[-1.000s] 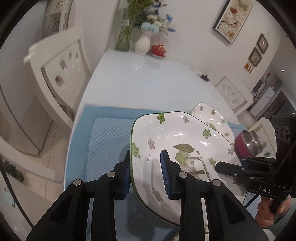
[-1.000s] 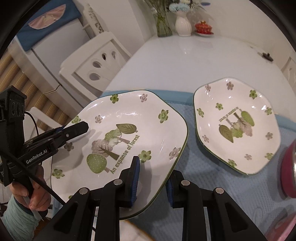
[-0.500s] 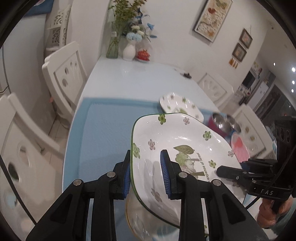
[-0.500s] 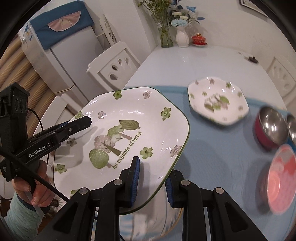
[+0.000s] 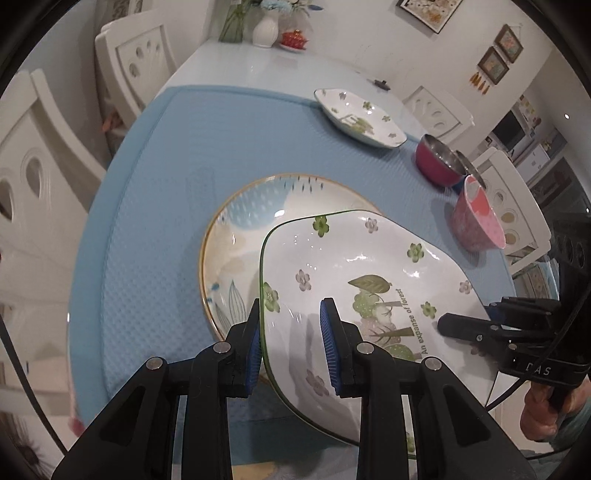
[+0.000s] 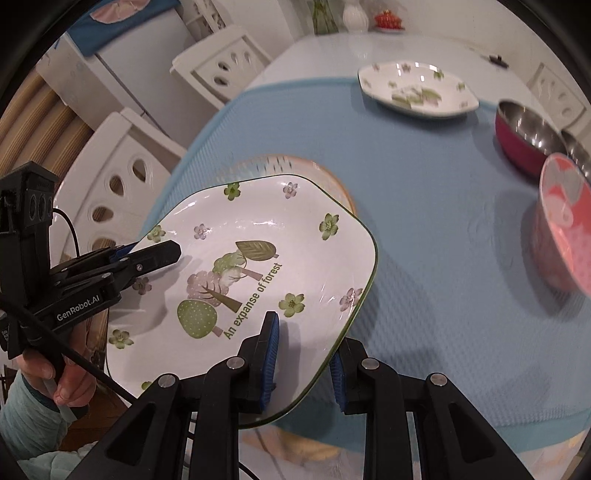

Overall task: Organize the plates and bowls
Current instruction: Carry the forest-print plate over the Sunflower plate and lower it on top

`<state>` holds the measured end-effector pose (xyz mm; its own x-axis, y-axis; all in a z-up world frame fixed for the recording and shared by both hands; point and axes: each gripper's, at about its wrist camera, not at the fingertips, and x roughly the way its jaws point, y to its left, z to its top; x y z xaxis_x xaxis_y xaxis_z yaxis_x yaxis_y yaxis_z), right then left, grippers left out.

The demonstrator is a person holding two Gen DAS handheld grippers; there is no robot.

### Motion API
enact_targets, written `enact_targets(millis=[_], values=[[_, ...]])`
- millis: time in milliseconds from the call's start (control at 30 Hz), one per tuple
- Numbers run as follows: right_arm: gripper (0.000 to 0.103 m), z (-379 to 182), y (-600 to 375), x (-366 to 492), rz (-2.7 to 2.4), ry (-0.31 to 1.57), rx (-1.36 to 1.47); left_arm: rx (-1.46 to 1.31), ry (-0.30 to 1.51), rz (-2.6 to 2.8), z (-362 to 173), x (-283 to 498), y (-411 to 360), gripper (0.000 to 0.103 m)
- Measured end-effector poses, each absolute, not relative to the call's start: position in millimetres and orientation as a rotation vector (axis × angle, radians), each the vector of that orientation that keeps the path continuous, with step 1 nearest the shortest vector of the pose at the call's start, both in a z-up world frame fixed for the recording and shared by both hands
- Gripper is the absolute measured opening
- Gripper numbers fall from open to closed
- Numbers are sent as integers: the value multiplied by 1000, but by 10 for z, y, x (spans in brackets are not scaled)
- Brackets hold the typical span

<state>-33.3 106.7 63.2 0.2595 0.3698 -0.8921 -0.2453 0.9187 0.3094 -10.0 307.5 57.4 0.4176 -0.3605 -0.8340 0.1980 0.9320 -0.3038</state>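
Both grippers hold one white flowered plate (image 5: 369,266) with a tree picture, tilted above the table. My left gripper (image 5: 291,343) is shut on its left rim. My right gripper (image 6: 304,365) is shut on its right rim. Under the held plate lies a large round gold-rimmed plate (image 5: 251,221) on the blue mat (image 5: 147,206); it also shows in the right wrist view (image 6: 280,164), mostly hidden. A second white flowered plate (image 5: 360,118) rests at the mat's far side.
A red steel-lined bowl (image 5: 439,158) and a pink bowl (image 5: 478,221) stand at the right of the mat. White chairs (image 5: 136,55) line the table's left side. A vase of flowers (image 5: 264,22) stands at the far end.
Both grippers have carried the flowered plate back toward the near end of the table. The round gold-rimmed plate has come into view beneath it.
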Motion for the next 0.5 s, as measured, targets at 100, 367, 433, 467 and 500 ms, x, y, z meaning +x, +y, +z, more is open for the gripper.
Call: enact_targets(millis=[100,367,433,467,500], values=[[24,567,1048,-333,424,1252,122,-177,1089,-339,545,-135,3070,25],[24,506,1081,-317,434,1262,94,-181,1114,-317,425,-133,3081,25],[24,478,1109,-303,433,1271,99,-190,1118,-311,397,-115,3094,25],[24,466,1118,-297,433,1277,106,-191,1118,-308,390,-97,3100,25],[24,460,1123,-296,432,1279,113,-189,1116,-307,388,-87,3102,25]])
